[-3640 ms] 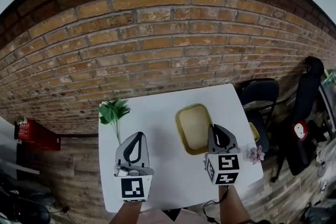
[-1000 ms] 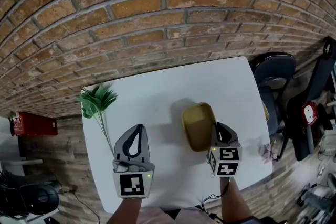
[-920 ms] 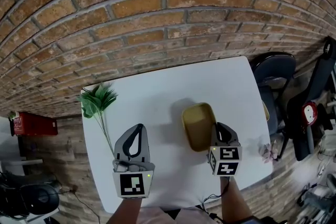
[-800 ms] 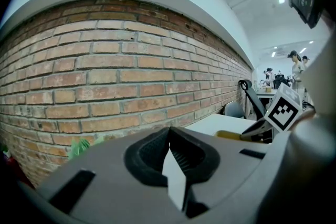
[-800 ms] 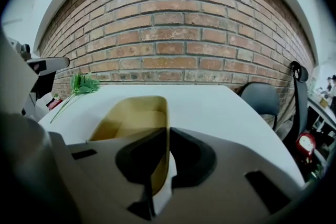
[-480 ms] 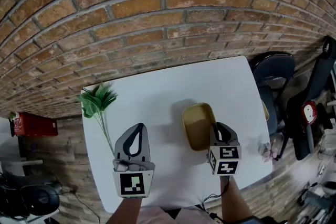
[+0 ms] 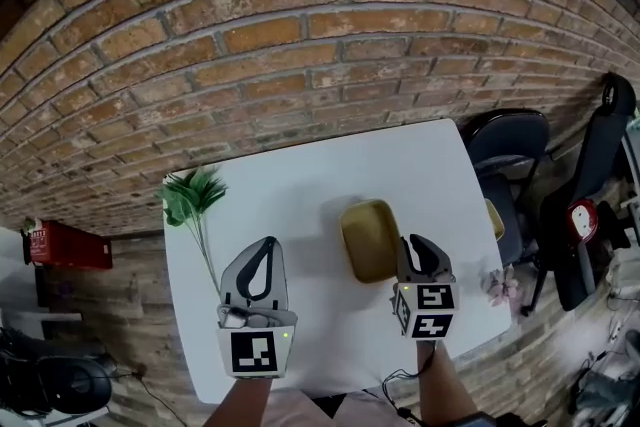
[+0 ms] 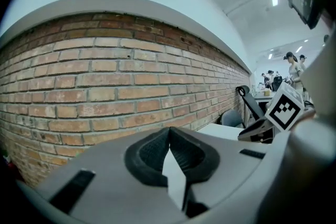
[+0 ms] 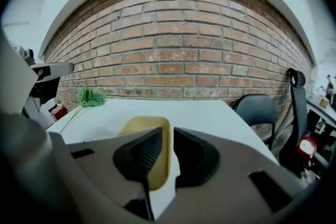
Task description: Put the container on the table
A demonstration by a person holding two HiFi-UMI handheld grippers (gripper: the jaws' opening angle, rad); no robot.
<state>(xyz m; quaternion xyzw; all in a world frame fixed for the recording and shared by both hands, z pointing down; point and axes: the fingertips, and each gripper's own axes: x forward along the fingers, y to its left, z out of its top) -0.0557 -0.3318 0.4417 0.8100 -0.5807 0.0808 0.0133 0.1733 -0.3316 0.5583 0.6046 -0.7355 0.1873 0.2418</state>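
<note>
Two grippers hovered over the near half of the white table [image 7: 300, 177]. Toward 7 o'clock on the tabletop, the left gripper [image 7: 264, 243] pointed at the wall with its jaws pressed together and nothing between them. Toward 5 o'clock, the right gripper [image 7: 419, 243] had its jaws apart by a narrow gap and clamped on nothing. Through that gap, in the right gripper view, the right rim of the container and a strip of bare tabletop were visible.

The yellow container [image 7: 368, 240] sat flat on the table, open side up. It lay just beside the right gripper at its 9 o'clock, a little right of the table's middle. I could not tell whether the nearer jaw touched its rim.

Farther off, at 11 o'clock from the left gripper, a green sprig [image 7: 192, 197] lay at the table's far left corner. A dark chair [image 7: 505, 145] stood off the table's far right corner, at 2 o'clock. Beyond the table's far edge rose a brick wall [image 7: 300, 45].
</note>
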